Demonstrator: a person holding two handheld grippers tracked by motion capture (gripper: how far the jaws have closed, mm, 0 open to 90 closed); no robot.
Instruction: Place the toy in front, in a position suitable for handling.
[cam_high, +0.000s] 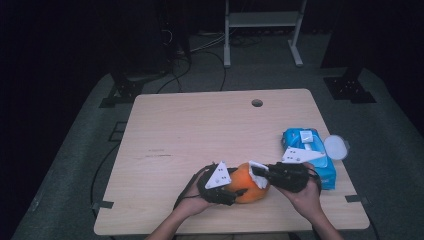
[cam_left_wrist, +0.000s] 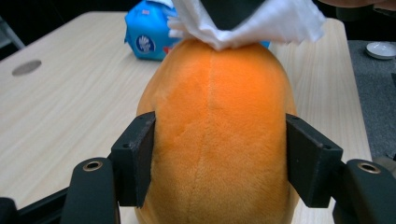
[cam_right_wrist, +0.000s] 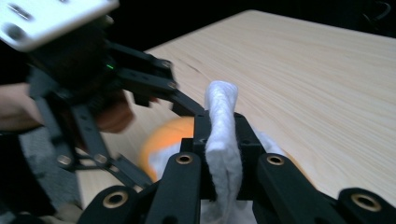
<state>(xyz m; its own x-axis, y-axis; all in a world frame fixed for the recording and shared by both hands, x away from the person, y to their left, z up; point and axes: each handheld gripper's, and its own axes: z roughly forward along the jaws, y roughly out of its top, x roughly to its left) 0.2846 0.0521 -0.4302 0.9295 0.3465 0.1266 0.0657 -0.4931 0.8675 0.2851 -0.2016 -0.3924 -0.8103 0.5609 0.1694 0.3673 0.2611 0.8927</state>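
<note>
An orange plush toy (cam_high: 247, 184) lies near the table's front edge. My left gripper (cam_high: 236, 192) comes at it from the left and is shut on it. In the left gripper view both pads (cam_left_wrist: 139, 158) press into the sides of the toy (cam_left_wrist: 219, 130). My right gripper (cam_high: 262, 175) comes from the right and is shut on a folded white wipe (cam_high: 258, 169), which rests on the toy's far end. In the right gripper view the wipe (cam_right_wrist: 223, 116) stands pinched between the jaws of my right gripper (cam_right_wrist: 223, 140), with the toy (cam_right_wrist: 161, 140) just below.
A blue pack of wipes (cam_high: 307, 150) lies to the right of the hands, and a round white lid (cam_high: 335, 147) sits beside it near the right edge. The wooden table (cam_high: 200, 130) has a cable hole (cam_high: 257, 103) at the back. The floor around it is dark.
</note>
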